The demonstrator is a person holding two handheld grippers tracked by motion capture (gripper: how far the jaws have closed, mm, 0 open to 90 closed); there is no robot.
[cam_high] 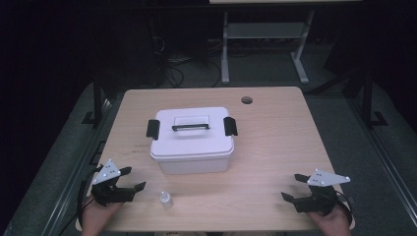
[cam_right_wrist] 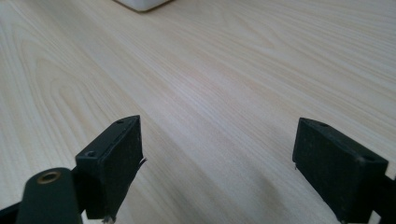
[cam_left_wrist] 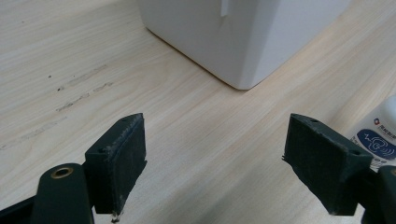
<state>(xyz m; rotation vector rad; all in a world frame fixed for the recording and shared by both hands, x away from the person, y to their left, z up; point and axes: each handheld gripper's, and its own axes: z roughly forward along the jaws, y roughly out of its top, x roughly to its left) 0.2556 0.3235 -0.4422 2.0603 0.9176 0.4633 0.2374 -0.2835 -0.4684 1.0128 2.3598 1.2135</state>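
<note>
Small clear plastic bottle with a white cap [cam_high: 165, 198] stands upright near the front edge of the light wooden table [cam_high: 275, 147], just right of the left gripper [cam_high: 135, 180] and well apart from the right gripper [cam_high: 291, 187], as seen in the high view. Behind it, mid-table, sits a white lidded plastic storage box [cam_high: 192, 140] with a black-edged carry handle and two black side latches, lid on and latches down. Left gripper rests low at the front left corner, held in the person's hand, jaws spread wide with nothing between them; right gripper sits at the front right corner, jaws likewise wide apart and empty. A small round dark hole [cam_high: 247, 100] marks the far right part of the tabletop. Left gripper view: both black jaws stand far apart over bare wood grain, gripping nothing; the box's lower white corner [cam_left_wrist: 243, 42] lies ahead, clear of the jaws, and the bottle's blue-and-white label [cam_left_wrist: 378, 140] shows just behind the right-hand jaw at the frame edge, whether touching it cannot be told. Right gripper view: jaws equally wide, empty, over bare table; a sliver of the white box's base [cam_right_wrist: 142, 4] appears at the top edge, well apart.
</note>
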